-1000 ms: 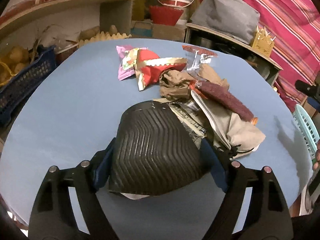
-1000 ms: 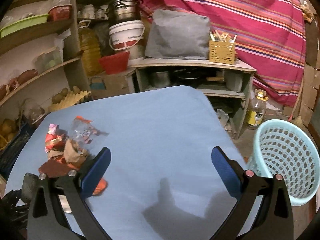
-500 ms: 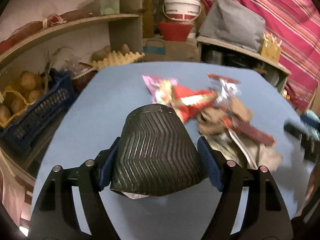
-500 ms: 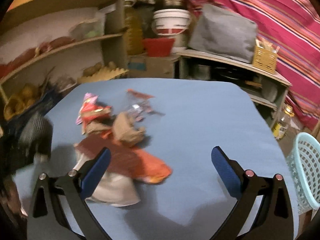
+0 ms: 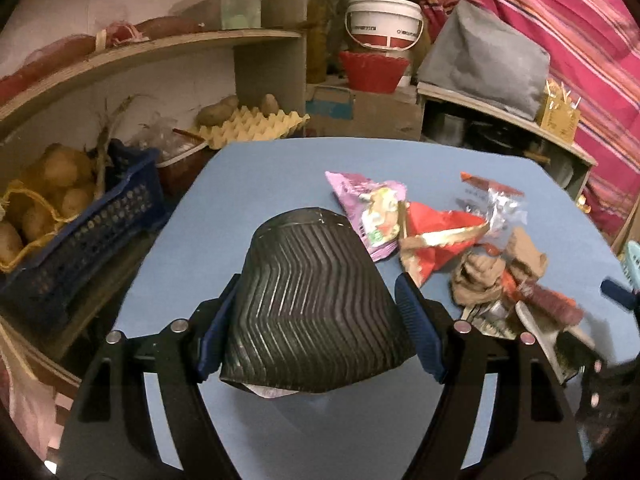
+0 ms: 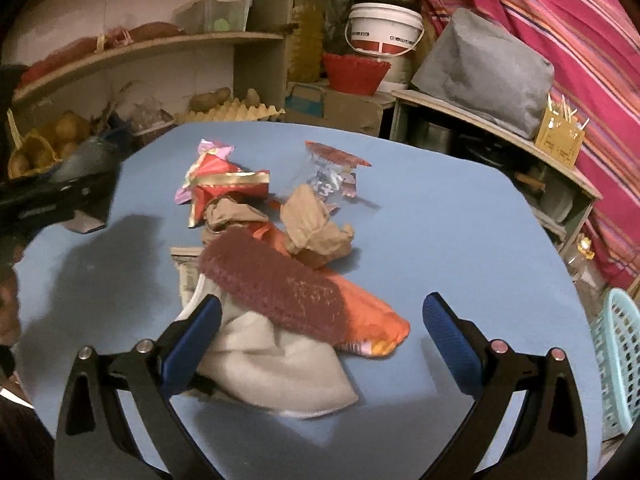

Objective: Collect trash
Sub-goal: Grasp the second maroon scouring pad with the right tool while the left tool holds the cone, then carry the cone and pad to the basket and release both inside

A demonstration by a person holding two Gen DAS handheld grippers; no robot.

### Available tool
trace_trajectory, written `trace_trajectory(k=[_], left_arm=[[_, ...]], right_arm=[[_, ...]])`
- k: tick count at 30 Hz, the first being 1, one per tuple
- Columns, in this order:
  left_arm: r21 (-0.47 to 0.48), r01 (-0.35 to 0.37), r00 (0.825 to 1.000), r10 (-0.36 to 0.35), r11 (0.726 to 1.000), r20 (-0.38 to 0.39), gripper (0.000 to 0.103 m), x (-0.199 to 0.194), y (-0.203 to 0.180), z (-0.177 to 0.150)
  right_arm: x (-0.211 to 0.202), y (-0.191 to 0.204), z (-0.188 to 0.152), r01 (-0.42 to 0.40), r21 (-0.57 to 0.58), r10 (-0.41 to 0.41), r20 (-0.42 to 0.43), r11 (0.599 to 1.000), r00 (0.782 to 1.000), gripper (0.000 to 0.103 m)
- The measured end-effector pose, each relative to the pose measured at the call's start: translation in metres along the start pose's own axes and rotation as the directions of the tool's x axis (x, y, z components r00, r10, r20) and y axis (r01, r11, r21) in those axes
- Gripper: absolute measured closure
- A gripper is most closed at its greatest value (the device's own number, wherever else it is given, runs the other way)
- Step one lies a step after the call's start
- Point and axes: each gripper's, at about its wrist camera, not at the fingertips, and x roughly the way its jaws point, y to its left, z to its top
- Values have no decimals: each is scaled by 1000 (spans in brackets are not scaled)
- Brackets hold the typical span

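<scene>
My left gripper [image 5: 316, 320] is shut on a black ribbed cup [image 5: 312, 300], held above the blue table [image 5: 256, 184]. A trash pile lies to its right: a pink wrapper [image 5: 368, 208], a red foil wrapper [image 5: 436, 236], a clear wrapper [image 5: 492, 200] and crumpled brown paper [image 5: 480, 280]. In the right wrist view my right gripper [image 6: 320, 332] is open just above a dark red pad [image 6: 276, 284], an orange wrapper [image 6: 368, 312] and a white cloth [image 6: 272, 364]. The red foil wrapper [image 6: 228, 184] and brown paper [image 6: 312, 220] lie beyond.
A light blue mesh basket [image 6: 620, 364] stands off the table's right edge. A dark blue crate of potatoes [image 5: 76, 224] sits left of the table. Shelves, an egg tray [image 5: 252, 124], a white bucket [image 5: 384, 24] and a red bowl [image 5: 372, 70] stand behind.
Both grippers swung left. The left gripper, still holding the cup, now sits left of the pile. The right gripper moved in over the near end of the pile.
</scene>
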Motion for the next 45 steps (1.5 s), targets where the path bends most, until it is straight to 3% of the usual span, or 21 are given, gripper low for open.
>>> trace_trajectory(k=[5,10,19,28,37,45], left_arm=[[10,2,1000,-2,1000,0,29,-5,0,-6],[-10,5,1000,-6,1000,-5,29,-5,2,-8],[13,-3,1000,3,1000,6,29,-8,-7,-9],[4,26,999,-26,1000,20,29,-13,-27,-2],[15,50,998,-51,999,40,29,-21,-55,5],[26,81,995,-83,996,54,29,-29,-89,9]], right_arm=[[5,3,10,4,-21,-3,9,1000,1000,7],[13,5,19,-86,-41,86,-18,995,996,52],[6,-8,24,-134,-4,134,22,991,991,81],[10,-39,17,-162,63,164,-27,985,986,84],[-19,-74,19,-165,110,158,66,980,985,89],[-35,-122,11,-118,173,106,78,978,991,89]])
